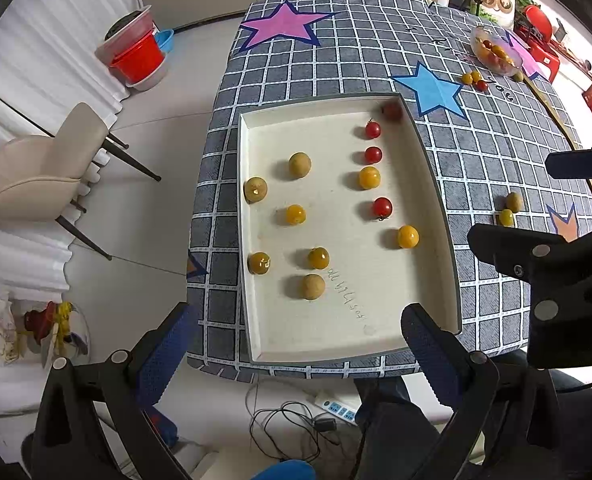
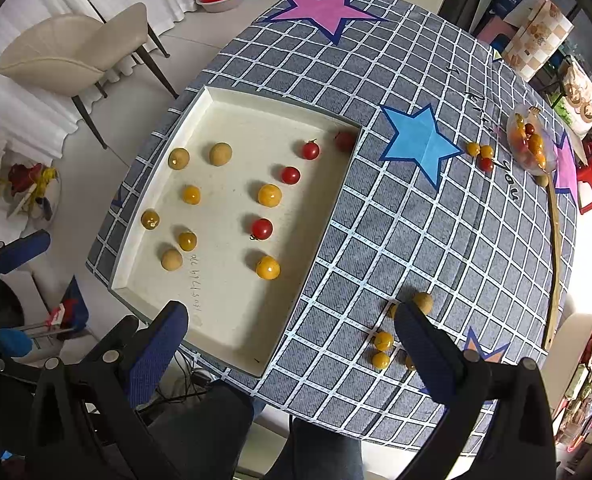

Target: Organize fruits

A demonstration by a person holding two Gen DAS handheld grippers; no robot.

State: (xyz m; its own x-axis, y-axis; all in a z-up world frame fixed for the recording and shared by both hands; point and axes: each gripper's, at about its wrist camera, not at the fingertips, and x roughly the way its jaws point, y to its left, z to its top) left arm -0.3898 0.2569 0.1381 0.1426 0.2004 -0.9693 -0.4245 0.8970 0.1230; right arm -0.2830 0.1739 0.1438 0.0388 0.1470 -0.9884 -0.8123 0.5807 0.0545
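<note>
- Table [image 2: 396, 240]: covered in a grey checked cloth with pink and blue stars.
- Tray [image 1: 436, 184]: shallow, cream, at the table's near left; holds thirteen small fruits in two loose columns, yellow and tan ones to the left, red and orange ones to the right.
- Left gripper [image 1: 296, 344]: above the tray's near edge, jaws spread wide, empty.
- Right gripper [image 2: 292, 344]: over the tray's near right corner, jaws spread wide, empty.
- Clear bowl [image 2: 530, 144]: far right, holds red and orange tomatoes.
- Loose fruits [image 2: 382, 340]: small cluster on the cloth, near the right finger.
- Three tomatoes [image 2: 482, 154]: beside the bowl.
</note>
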